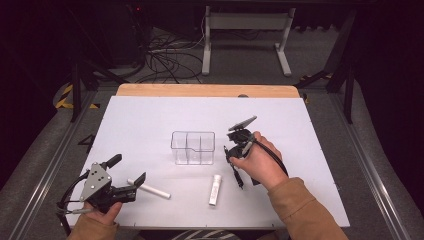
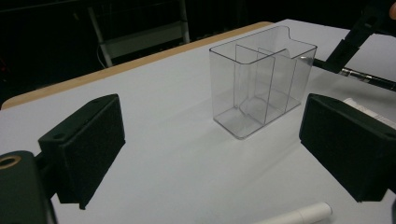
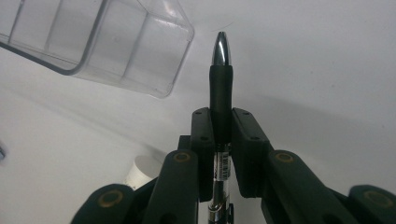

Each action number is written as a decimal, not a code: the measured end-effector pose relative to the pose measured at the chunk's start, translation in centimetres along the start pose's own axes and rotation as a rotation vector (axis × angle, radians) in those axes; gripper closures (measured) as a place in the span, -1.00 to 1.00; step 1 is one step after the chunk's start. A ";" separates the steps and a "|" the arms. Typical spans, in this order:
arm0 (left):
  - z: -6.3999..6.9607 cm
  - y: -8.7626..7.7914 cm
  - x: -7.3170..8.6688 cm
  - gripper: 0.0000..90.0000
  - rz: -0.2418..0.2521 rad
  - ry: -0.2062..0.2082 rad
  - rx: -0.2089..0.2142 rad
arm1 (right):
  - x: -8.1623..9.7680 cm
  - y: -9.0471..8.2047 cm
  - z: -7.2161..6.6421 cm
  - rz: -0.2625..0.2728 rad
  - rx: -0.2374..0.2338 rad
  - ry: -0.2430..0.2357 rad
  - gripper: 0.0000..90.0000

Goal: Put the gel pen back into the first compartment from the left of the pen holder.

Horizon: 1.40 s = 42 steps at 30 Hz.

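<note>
White table sheet (image 1: 150, 115). Clear three-compartment plastic organiser box (image 1: 193, 147) at centre frame, upright. Two white cylindrical tubes lie below it: one (image 1: 215, 189) at lower centre, one (image 1: 149, 189) just beside the left gripper (image 1: 127, 175) (jaws spread wide, nothing between). Right gripper (image 3: 220, 140), right of the box, clamps a black silver-tipped pen (image 3: 220, 79); tip juts past the jaws.

The back end of the pen (image 3: 220, 93) runs off the bottom of the right gripper view and sits hidden between the pads, a white tube (image 3: 140, 171) peeks out half hidden behind that gripper, and another white tube (image 2: 299, 215) is cut off by the bottom of the left gripper view.
</note>
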<state>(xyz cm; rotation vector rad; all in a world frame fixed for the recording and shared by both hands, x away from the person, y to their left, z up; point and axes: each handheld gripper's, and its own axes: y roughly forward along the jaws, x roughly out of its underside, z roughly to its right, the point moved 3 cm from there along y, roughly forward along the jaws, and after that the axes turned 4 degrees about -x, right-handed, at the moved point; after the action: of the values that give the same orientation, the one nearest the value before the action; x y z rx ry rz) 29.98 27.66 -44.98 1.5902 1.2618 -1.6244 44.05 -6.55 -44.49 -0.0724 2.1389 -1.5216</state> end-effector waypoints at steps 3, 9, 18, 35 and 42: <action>0.0 0.0 0.0 -0.83 -0.001 0.000 0.000 | 0.0 -0.1 0.0 0.001 -0.001 -0.002 0.78; 0.0 0.0 0.0 -0.83 -0.001 0.000 0.000 | 0.1 -0.6 0.0 0.014 0.002 -0.014 0.78; 0.0 0.1 0.0 -0.83 -0.001 0.002 0.002 | -0.1 -2.7 0.1 0.123 -0.040 -0.078 0.78; 0.1 0.1 0.0 -0.83 -0.004 -0.005 0.004 | -0.3 -6.5 -0.4 0.360 -0.190 -0.347 0.78; 0.1 0.1 0.0 -0.83 -0.004 -0.004 0.003 | -0.4 -7.2 -0.9 0.452 -0.281 -0.465 0.78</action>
<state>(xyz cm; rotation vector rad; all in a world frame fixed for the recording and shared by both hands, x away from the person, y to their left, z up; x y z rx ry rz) 30.02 27.54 -45.02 1.5869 1.2619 -1.6314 42.27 -8.32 -37.63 -0.0314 1.8167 -0.8438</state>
